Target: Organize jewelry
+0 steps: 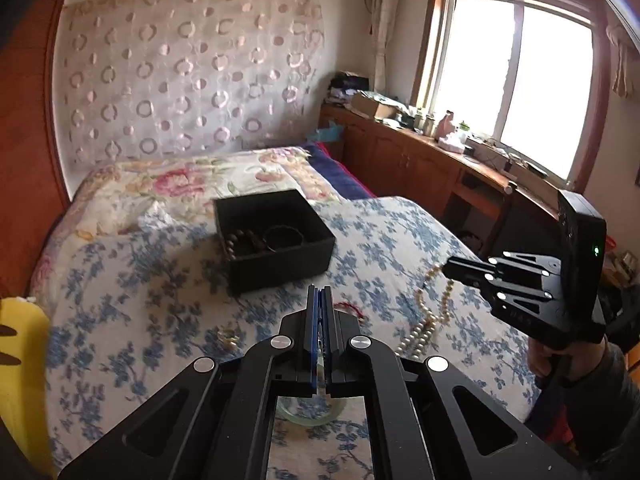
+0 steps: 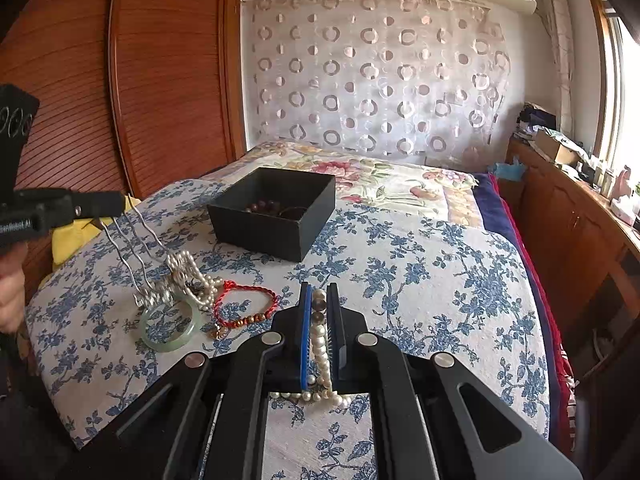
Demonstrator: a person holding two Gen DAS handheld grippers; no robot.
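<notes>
The left gripper [image 1: 319,300], its black fingers lined with blue pads, is clenched on a thin silver chain necklace [image 2: 132,240]; in the right wrist view the strands hang from its tip in wavy lines down to a silver clump lying on the blue-and-white floral bedspread [image 2: 420,272]; in its own view the strand between the pads is barely visible. The right gripper [image 2: 319,300] is clamped on a white pearl necklace [image 2: 320,344]; the beads run up between the blue pad and the ribbed black pad, and the rest of the string loops onto the bedspread beneath and beside the tool, as the left wrist view shows [image 1: 428,316].

A square black open-topped box [image 2: 276,216] sits farther up the bed, apart from both grippers; inside it lie a dark brown beaded bracelet [image 1: 242,240] and a thin dark bangle [image 1: 285,238].

On the bedspread between the grippers rest a pale green jade bangle [image 2: 170,326], touching the silver clump, and just beside it a red braided cord bracelet with brown beads [image 2: 246,304]; a yellow cloth [image 1: 24,380] lies at the bed's left edge.
</notes>
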